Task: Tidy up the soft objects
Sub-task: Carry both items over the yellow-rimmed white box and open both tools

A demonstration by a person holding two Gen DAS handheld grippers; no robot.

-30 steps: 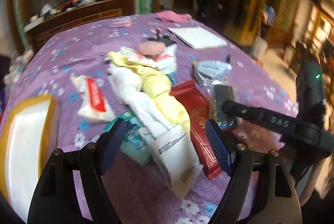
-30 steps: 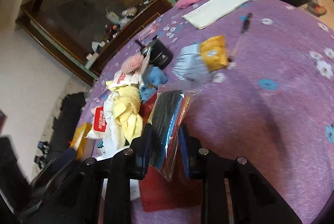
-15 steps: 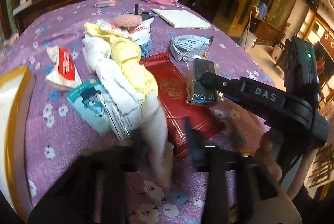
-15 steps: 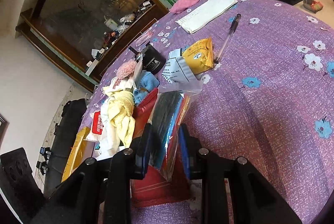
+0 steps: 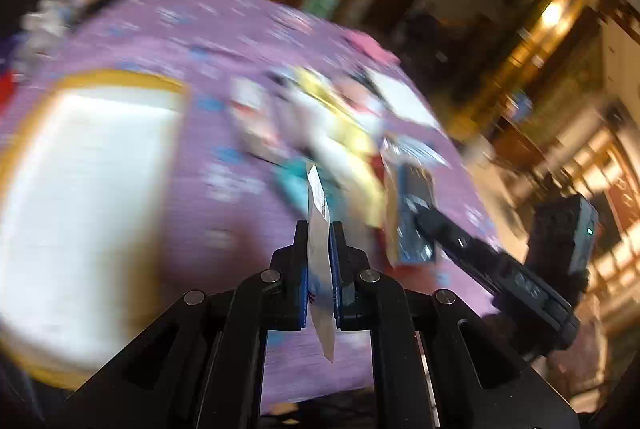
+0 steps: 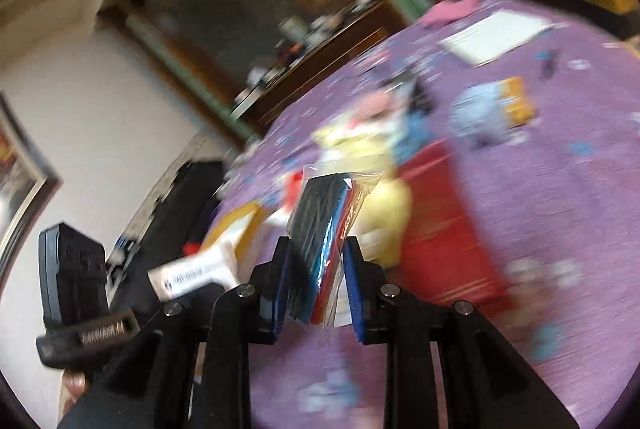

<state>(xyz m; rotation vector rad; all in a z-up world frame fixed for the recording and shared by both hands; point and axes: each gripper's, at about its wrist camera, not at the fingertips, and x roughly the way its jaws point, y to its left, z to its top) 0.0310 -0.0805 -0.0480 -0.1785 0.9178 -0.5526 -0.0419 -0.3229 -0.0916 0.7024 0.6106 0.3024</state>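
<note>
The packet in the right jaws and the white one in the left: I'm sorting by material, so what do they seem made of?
The packet looks like glossy clear plastic film: it is see-through, with dark, blue and red layers inside, possibly cloth. The white one looks like thin matte paper or plastic wrap with print; blur leaves it open.

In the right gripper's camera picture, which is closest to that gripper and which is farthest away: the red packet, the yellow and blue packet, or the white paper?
1. Red packet: nearest, just right of the right gripper, which holds a clear bag.
2. Yellow and blue packet: farther up the purple table, on the right.
3. White paper: farthest, near the far edge.
</note>
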